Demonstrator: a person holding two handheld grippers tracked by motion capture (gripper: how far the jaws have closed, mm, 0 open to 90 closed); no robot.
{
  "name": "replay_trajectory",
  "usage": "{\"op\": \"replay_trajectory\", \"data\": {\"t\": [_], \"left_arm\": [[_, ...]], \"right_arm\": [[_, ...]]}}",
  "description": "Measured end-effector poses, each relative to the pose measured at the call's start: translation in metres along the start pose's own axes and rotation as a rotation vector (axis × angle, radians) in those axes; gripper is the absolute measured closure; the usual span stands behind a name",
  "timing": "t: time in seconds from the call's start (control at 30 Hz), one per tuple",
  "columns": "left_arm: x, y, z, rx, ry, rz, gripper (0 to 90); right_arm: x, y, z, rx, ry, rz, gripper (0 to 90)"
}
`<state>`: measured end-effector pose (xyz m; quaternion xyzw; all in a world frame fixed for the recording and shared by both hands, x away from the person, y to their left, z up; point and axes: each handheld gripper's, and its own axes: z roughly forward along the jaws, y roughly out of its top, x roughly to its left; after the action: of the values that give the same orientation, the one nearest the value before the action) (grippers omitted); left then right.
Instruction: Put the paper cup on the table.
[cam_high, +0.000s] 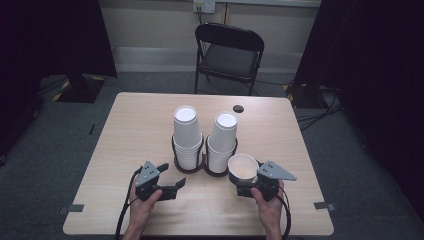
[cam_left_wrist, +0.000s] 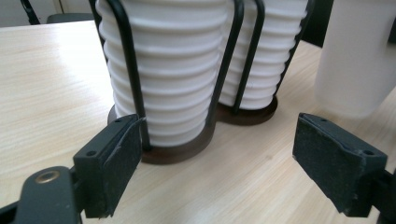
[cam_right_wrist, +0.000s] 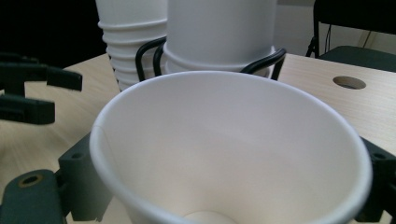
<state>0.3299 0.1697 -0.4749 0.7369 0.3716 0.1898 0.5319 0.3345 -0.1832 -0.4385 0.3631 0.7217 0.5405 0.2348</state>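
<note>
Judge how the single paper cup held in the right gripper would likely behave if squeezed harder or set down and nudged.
The cup looks thin-walled and open-mouthed, so a harder squeeze from the right gripper would probably dent it. Empty, it is likely very light. Narrow-based and tapered, it may tip when nudged, then roll in a curve.

Matt white paper cups (cam_high: 186, 135); black wire holder (cam_left_wrist: 126, 56); pale wood-grain table (cam_high: 130, 135); matt black tool pads (cam_left_wrist: 343, 163).

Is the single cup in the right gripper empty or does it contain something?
Empty. The right gripper view looks into the cup: bare white walls and bottom.
</note>
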Motion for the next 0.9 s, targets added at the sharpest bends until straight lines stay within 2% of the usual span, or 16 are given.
{"op": "replay_trajectory", "data": {"t": [0.17, 0.33, 0.47, 0.53, 0.67, 0.77, 0.9], "left_arm": [[-0.003, -0.009, 0.002, -0.018, 0.039, 0.015, 15.6], [-0.006, -0.016, 0.001, -0.054, 0.091, -0.01, 15.7], [-0.009, -0.023, 0.001, -0.083, 0.13, 0.007, 15.5], [-0.012, -0.024, -0.001, -0.129, 0.169, 0.003, 15.4], [-0.017, -0.027, -0.004, -0.172, 0.229, 0.018, 15.5], [-0.018, -0.029, -0.006, -0.199, 0.245, 0.019, 15.3], [-0.019, -0.031, -0.009, -0.227, 0.227, 0.04, 15.7]], "right_arm": [[-0.011, 0.003, 0.0, -0.015, -0.027, 0.027, 10.3], [-0.018, 0.006, 0.001, -0.025, -0.049, 0.036, 10.2], [-0.023, 0.007, 0.002, -0.027, -0.071, 0.042, 10.2], [-0.027, 0.009, 0.003, -0.024, -0.085, 0.041, 10.2], [-0.036, 0.009, 0.008, -0.023, -0.108, 0.053, 10.2], [-0.043, 0.009, 0.012, -0.026, -0.121, 0.076, 10.2], [-0.048, 0.015, 0.015, -0.026, -0.13, 0.078, 10.2]]}}
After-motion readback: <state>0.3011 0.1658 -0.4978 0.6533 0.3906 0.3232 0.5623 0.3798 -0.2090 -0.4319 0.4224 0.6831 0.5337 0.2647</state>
